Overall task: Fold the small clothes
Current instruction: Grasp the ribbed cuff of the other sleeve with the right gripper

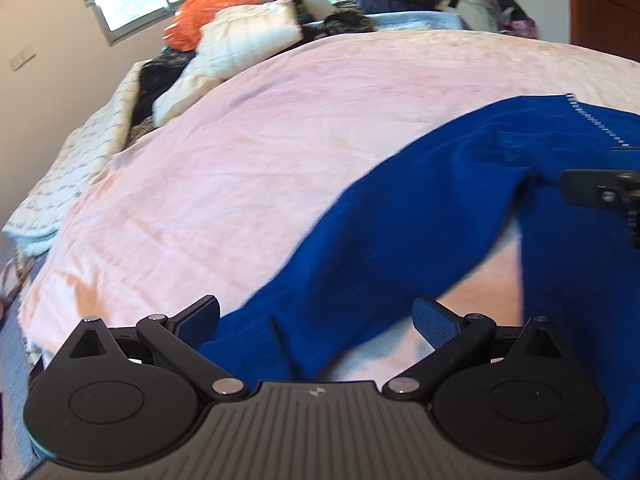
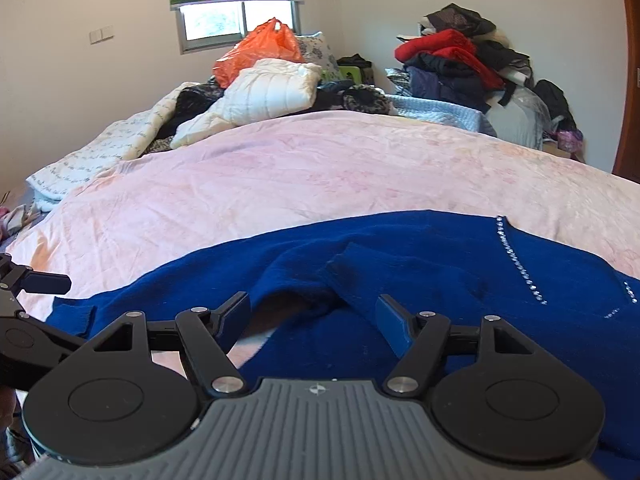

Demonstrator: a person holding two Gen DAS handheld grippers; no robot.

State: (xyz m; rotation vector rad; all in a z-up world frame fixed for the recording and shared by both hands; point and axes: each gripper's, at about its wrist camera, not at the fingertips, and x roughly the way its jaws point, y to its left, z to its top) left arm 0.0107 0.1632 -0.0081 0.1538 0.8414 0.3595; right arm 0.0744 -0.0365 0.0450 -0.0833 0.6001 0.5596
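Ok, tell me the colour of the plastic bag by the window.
Orange. The plastic bag shows best in the right wrist view, behind the white quilted bundle.

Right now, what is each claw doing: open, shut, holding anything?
Left claw: open, holding nothing, over the sleeve of the blue sweater.
Right claw: open, holding nothing, over the sweater's body.

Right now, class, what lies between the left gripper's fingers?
The blue sweater's sleeve cuff, lying on the pink blanket; the left gripper is open. Left wrist view.
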